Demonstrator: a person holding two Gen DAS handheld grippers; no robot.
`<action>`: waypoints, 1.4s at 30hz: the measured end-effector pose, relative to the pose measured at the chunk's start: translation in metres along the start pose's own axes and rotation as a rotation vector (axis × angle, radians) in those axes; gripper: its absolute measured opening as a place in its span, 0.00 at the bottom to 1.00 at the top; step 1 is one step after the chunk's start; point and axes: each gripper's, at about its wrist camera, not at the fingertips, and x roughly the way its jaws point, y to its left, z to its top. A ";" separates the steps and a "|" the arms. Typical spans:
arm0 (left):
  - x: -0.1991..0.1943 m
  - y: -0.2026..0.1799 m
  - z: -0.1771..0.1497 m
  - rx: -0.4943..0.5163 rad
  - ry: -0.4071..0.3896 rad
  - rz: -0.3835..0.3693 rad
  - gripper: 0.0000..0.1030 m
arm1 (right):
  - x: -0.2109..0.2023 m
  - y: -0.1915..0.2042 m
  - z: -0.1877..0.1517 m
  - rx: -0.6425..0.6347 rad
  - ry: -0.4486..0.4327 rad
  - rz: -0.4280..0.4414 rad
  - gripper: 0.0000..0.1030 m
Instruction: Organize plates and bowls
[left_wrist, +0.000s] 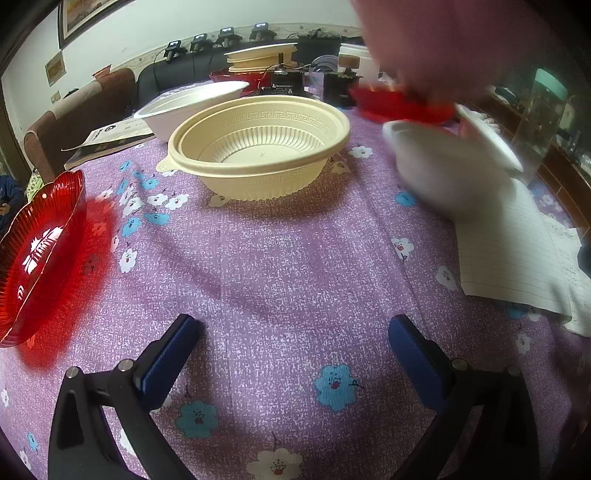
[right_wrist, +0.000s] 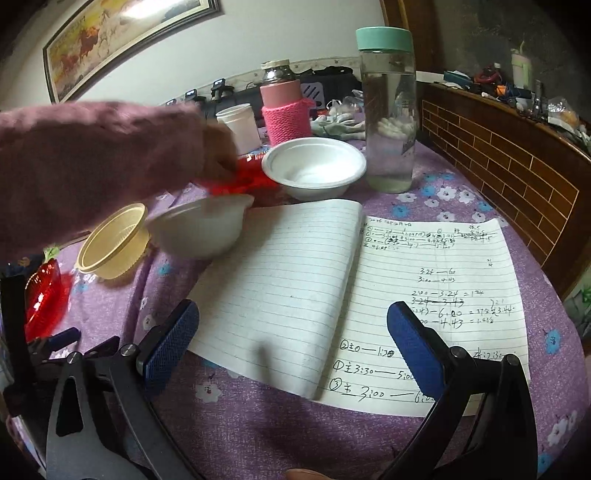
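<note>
Ahead of my left gripper (left_wrist: 291, 332): cream bowl (left_wrist: 258, 147), my jaws wide, empty
Under my right gripper (right_wrist: 291, 321): notebook (right_wrist: 354, 295), my jaws wide, empty
Far left of it: sleeve (right_wrist: 92, 162) over blurred white bowl (right_wrist: 201, 229)

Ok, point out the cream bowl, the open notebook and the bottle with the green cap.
cream bowl (left_wrist: 258, 147): left wrist view, on its ribbed inner wall.
open notebook (right_wrist: 295, 277): right wrist view, on the blank left page.
bottle with the green cap (right_wrist: 389, 110): right wrist view, on its clear body.

Soft indoor light, heavy fisheye bending with dark corners; the pink sleeve (right_wrist: 92, 162) is motion-blurred.
</note>
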 end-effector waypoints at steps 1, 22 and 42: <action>0.000 0.000 0.000 0.000 0.000 0.000 1.00 | -0.001 0.000 0.000 -0.002 -0.003 0.000 1.00; 0.000 -0.001 0.000 0.002 0.000 0.001 1.00 | -0.006 -0.002 0.004 0.013 -0.118 -0.161 1.00; 0.000 0.000 -0.001 0.001 0.000 0.000 1.00 | -0.002 -0.005 0.003 0.042 -0.090 -0.118 1.00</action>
